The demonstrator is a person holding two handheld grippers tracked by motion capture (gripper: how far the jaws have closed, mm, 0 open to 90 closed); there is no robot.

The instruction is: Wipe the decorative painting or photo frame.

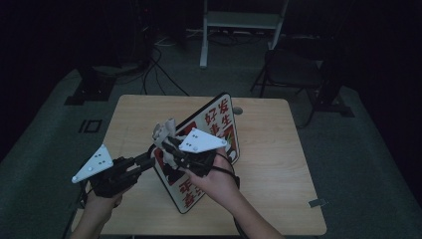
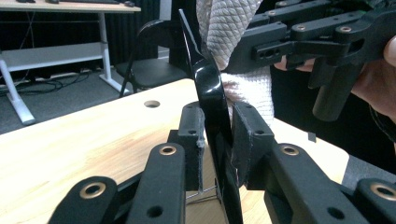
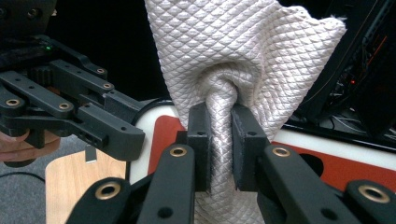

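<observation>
Above the wooden table (image 1: 278,149), high view: tilted sign board (image 1: 219,124), left gripper (image 1: 151,158) on its edge, right gripper (image 1: 166,134) over its face; left gripper view: jaws clamping board edge (image 2: 212,88); right gripper view: jaws pinching bunched cloth (image 3: 233,51), board behind.
</observation>
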